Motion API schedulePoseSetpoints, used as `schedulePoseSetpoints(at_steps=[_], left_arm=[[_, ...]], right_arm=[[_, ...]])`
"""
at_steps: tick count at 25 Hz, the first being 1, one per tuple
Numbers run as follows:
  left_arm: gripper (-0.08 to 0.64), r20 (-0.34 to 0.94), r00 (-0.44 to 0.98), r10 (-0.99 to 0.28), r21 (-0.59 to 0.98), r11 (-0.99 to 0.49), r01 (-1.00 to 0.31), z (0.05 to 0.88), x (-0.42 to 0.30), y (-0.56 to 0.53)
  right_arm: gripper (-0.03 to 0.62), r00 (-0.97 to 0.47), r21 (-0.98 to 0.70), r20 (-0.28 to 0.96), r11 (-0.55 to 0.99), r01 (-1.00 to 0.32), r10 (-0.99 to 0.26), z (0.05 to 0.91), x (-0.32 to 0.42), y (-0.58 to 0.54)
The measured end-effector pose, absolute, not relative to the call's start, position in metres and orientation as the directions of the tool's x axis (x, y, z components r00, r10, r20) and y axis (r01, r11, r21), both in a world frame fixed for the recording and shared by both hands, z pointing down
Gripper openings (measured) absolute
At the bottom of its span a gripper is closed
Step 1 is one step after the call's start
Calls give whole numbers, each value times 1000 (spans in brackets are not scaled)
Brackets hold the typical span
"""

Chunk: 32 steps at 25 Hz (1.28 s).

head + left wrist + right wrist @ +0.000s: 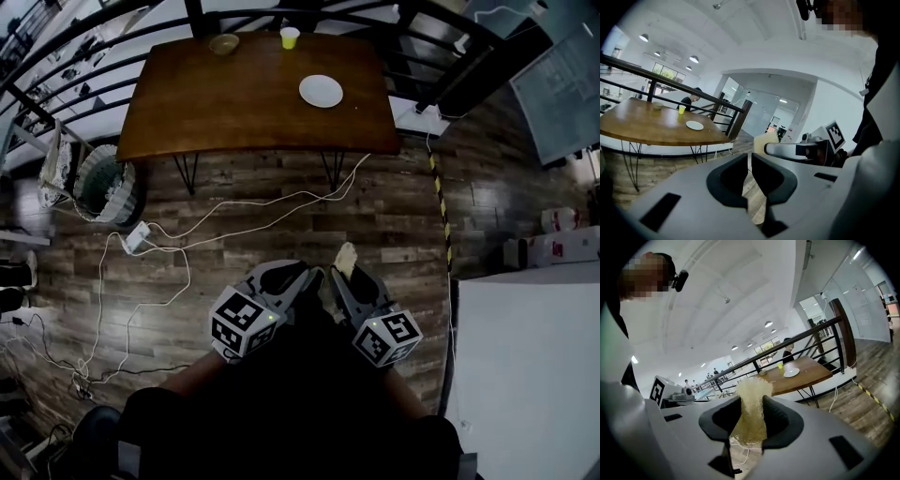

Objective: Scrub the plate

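Spreading across most of the head view, the dark plank floor (281, 216) carries a loose white cable (234, 220) that trails from under the table toward the left. The brown wooden table (234, 103) stands at the top of that view, well apart from the person, with a black railing (94, 56) running behind it and a woven basket (103, 183) on the floor just beside its left end. A white surface (525, 366) fills the lower right corner.

Both grippers are held low and close to the person's body, side by side and angled toward each other. The left gripper (300, 276) has its jaws brought together with nothing between them, as its own view (749, 161) shows. The right gripper (339, 274) is clamped on a pale yellow fibrous scrubber (752, 394), which sticks up past the jaw tips (750, 416).

The white plate (321, 91) lies on the right part of the tabletop, far from both grippers. A yellow cup (290, 37) and a small bowl (224, 44) stand near the table's far edge.
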<state>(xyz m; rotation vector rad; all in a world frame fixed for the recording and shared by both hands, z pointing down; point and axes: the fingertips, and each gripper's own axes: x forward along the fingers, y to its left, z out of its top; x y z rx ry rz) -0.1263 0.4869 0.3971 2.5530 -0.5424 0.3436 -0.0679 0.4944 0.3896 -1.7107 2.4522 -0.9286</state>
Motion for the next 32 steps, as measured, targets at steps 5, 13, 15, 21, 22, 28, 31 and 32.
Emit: schedulePoseSetpoints(at_steps=[5, 13, 15, 21, 22, 28, 31, 32], left_arm=[[34, 355, 850, -391, 372, -775, -511, 380, -90, 429], [32, 359, 815, -456, 339, -749, -569, 369, -21, 375], [33, 361, 809, -463, 339, -743, -577, 367, -9, 368], [32, 379, 807, -453, 365, -729, -580, 371, 2, 349], [33, 380, 808, -451, 370, -726, -579, 373, 2, 344], [32, 371, 822, -433, 412, -716, -564, 386, 2, 307], [32, 355, 845, -400, 422, -738, -526, 385, 7, 281], [32, 349, 854, -387, 423, -748, -512, 383, 9, 270]], right_arm=[[149, -475, -490, 261, 308, -815, -840, 374, -28, 430], [149, -510, -512, 252, 334, -792, -823, 372, 47, 367], [149, -512, -526, 249, 329, -784, -822, 372, 62, 360], [149, -506, -557, 257, 302, -774, -823, 379, 80, 342], [149, -506, -560, 262, 297, -773, -822, 381, 79, 338], [149, -453, -545, 282, 248, -801, -846, 388, 90, 310], [149, -398, -535, 288, 198, -822, -871, 386, 99, 289], [149, -381, -531, 291, 183, -827, -878, 385, 101, 279]])
